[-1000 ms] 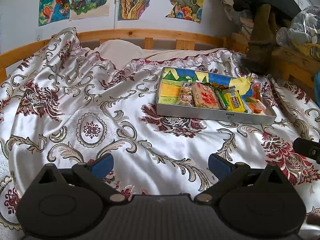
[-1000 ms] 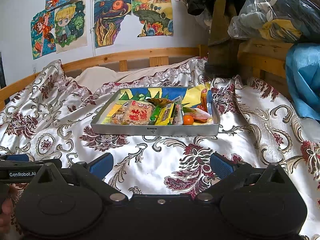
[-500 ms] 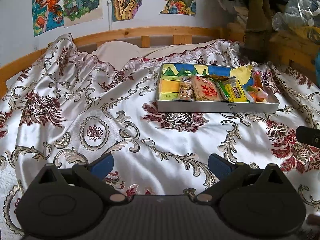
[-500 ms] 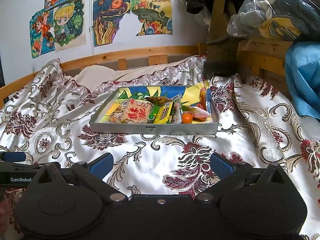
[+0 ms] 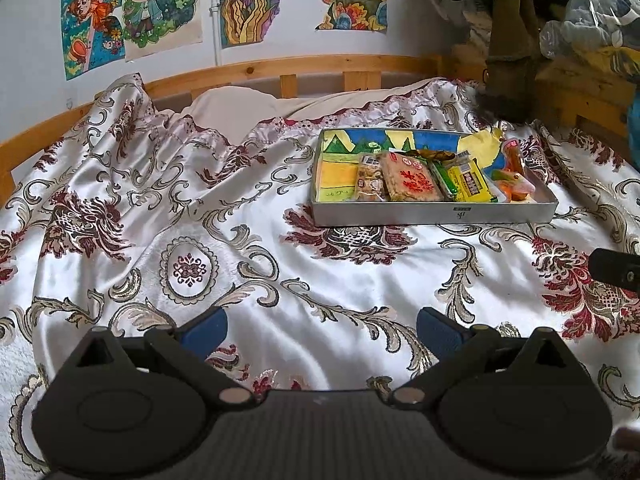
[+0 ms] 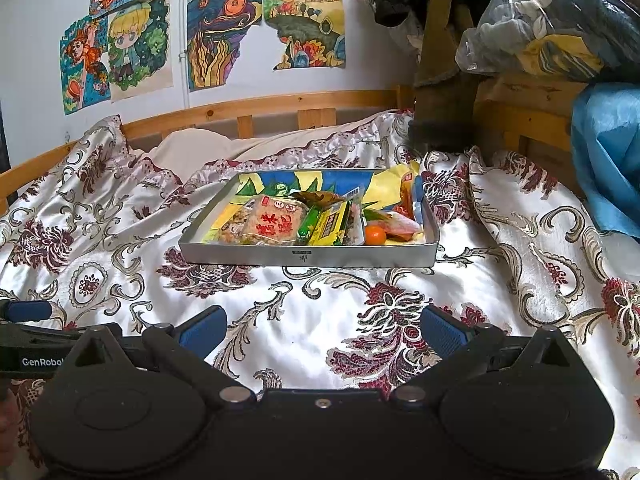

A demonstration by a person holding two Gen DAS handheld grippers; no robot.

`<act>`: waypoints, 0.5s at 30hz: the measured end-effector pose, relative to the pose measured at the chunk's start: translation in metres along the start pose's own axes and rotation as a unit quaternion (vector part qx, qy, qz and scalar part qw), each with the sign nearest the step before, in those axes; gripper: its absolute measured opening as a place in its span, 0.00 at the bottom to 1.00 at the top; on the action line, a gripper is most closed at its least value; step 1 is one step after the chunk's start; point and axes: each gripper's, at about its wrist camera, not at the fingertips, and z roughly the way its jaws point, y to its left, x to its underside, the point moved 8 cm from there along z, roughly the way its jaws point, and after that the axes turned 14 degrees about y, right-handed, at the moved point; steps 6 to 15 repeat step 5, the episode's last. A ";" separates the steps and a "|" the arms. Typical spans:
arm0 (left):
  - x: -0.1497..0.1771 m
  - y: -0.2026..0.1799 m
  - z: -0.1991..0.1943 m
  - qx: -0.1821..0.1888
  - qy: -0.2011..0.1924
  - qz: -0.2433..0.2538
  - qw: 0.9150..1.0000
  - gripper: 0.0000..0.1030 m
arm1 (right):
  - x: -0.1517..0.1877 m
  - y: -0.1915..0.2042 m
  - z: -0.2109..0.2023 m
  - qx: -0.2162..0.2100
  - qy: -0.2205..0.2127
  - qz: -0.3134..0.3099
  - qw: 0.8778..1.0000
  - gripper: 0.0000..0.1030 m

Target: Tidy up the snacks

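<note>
Snacks boxed, both hands free.
Your left hand-held gripper (image 5: 322, 330) and right hand-held gripper (image 6: 324, 330) hover open, empty, facing the tray (image 6: 308, 257) on the bed (image 5: 280, 264).

Left gripper (image 6: 24, 320): cut off at 9 o'clock edge of right wrist view; 1 blue pad shows, label reads only "GenRobo".
Right gripper (image 5: 618, 268): dark stub at 3 o'clock edge of left wrist view; jaws out of frame.
Tray (image 6: 308, 257): front-wall mark too small to read.
Snack packets (image 6: 276, 226): overlapping; print illegible.
Wall drawings (image 5: 132, 12): tops cropped at 12 o'clock.
</note>
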 end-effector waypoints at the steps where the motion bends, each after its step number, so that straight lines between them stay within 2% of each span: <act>1: 0.000 0.000 0.000 0.000 0.000 0.000 1.000 1.00 | 0.000 0.000 0.000 0.000 0.001 0.000 1.000 0.99; 15: 0.001 0.000 0.002 0.000 0.004 -0.001 1.000 1.00 | 0.000 0.000 0.001 0.001 0.002 0.000 1.000 0.99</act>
